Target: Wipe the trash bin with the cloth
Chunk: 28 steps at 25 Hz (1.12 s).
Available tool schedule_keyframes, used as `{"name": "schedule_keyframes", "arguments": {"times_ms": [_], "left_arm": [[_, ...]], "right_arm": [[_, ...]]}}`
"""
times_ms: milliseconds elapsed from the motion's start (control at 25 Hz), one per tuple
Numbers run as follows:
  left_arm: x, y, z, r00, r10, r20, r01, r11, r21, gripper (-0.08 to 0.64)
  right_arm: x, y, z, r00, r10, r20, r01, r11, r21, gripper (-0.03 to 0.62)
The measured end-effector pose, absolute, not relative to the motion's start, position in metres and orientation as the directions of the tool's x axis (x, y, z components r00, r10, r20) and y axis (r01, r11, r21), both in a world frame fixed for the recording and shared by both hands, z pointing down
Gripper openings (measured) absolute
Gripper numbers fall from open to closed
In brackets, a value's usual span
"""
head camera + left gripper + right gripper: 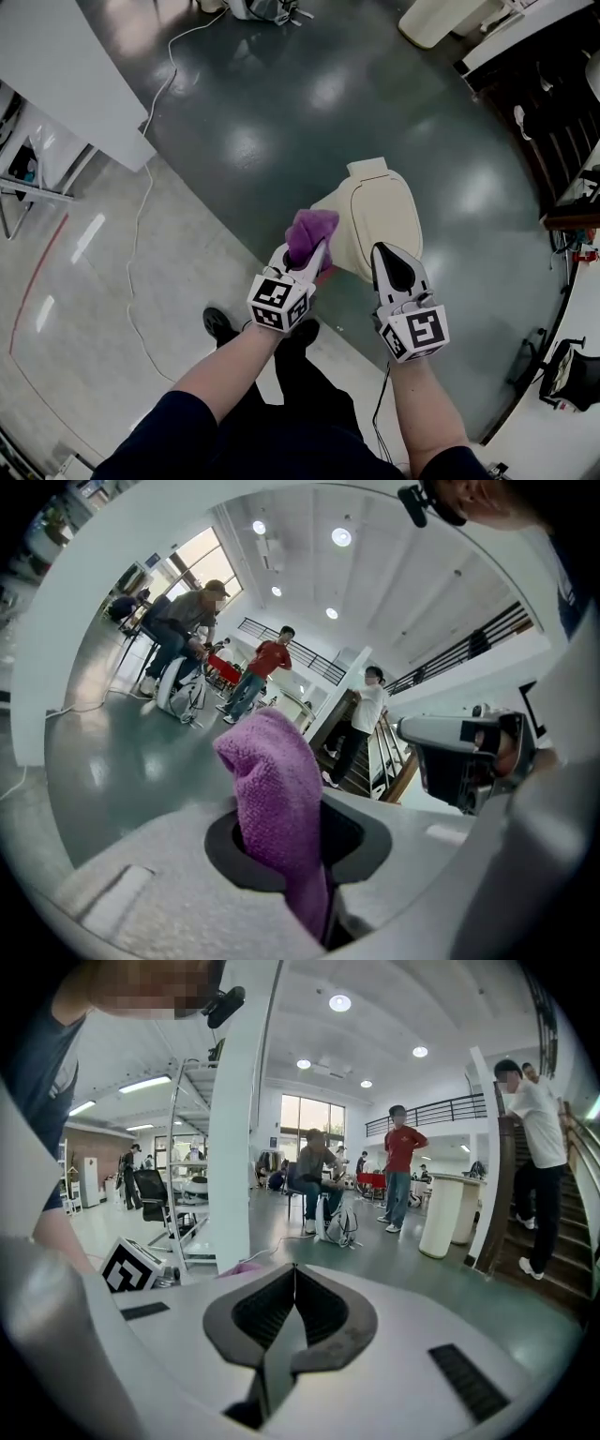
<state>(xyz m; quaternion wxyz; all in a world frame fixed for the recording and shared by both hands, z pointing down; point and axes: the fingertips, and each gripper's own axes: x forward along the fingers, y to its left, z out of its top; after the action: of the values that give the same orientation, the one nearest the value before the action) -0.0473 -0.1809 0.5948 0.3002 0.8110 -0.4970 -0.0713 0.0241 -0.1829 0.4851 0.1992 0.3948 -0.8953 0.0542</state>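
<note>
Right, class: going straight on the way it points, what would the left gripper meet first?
Probably nothing near: the left gripper, shut on the purple cloth, sees only open floor beyond it. In the head view the cloth overlaps the trash bin's edge, so depth is unclear.

In the head view, the near lower side of the trash bin point(380, 220) is hidden behind the left claw point(317, 253), the right claw point(382, 251) and the cloth point(309, 234), so whether cloth and bin touch cannot be told. The cloth's lower end vanishes between the left claw's jaws. In the right gripper view only a pink sliver of it shows past the claw's body.
</note>
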Motion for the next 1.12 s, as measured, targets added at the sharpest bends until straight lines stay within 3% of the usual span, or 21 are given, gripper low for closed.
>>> {"name": "schedule_keyframes", "arguments": {"times_ms": [560,1120], "left_arm": [[-0.018,-0.238,0.712,0.439,-0.866,0.239,-0.759,-0.215,0.615,0.061],[0.006,-0.261,0.741,0.472,-0.862,0.187,-0.713,-0.248,0.656,0.061]], "right_arm": [[0.061,-0.238,0.595,-0.555,-0.667,0.496,-0.717,0.687,0.121,0.012],[0.078,-0.259,0.637,-0.516,-0.674,0.529,-0.703,0.686,0.189,0.011]]}}
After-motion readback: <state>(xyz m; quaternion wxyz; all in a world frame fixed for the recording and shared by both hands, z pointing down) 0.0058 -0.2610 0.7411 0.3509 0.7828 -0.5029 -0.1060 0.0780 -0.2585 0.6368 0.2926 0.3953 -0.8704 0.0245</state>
